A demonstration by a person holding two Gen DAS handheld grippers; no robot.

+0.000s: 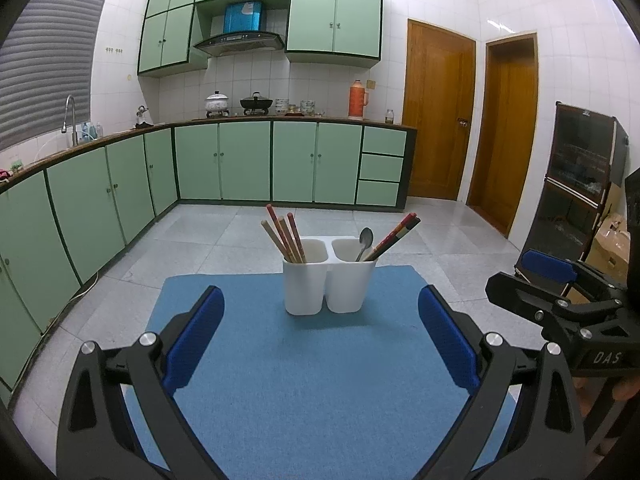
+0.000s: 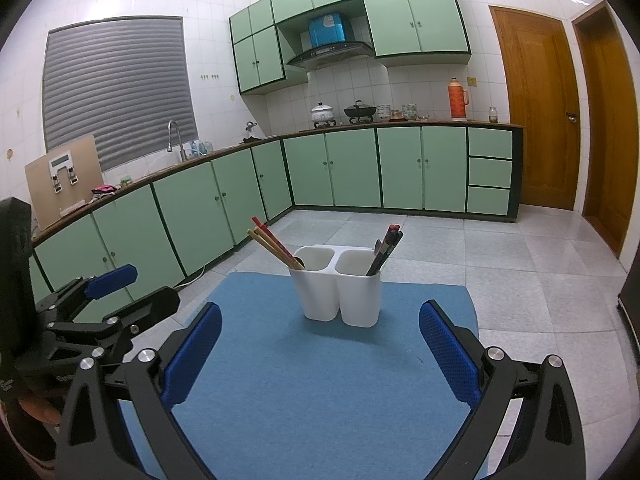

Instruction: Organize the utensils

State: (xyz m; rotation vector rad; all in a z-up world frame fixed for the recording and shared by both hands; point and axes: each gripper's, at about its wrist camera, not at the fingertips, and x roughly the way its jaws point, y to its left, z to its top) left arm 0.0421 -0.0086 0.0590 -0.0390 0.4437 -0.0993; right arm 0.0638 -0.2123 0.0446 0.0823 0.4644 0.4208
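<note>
Both tools, left [image 1: 320,336] and right [image 2: 320,348], gape wide, empty, above the blue mat [image 1: 312,380]; white two-cup holder [image 1: 330,284] holds chopsticks [image 1: 286,236] and a spoon [image 1: 365,242].

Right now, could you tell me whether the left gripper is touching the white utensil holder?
Apart. The left wrist view shows the left gripper open, with bare blue mat between its fingertips and the white utensil holder.

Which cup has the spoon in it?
The right-hand cup of the white holder: a metal spoon stands there beside dark chopsticks. The left cup holds only light wooden chopsticks.
</note>
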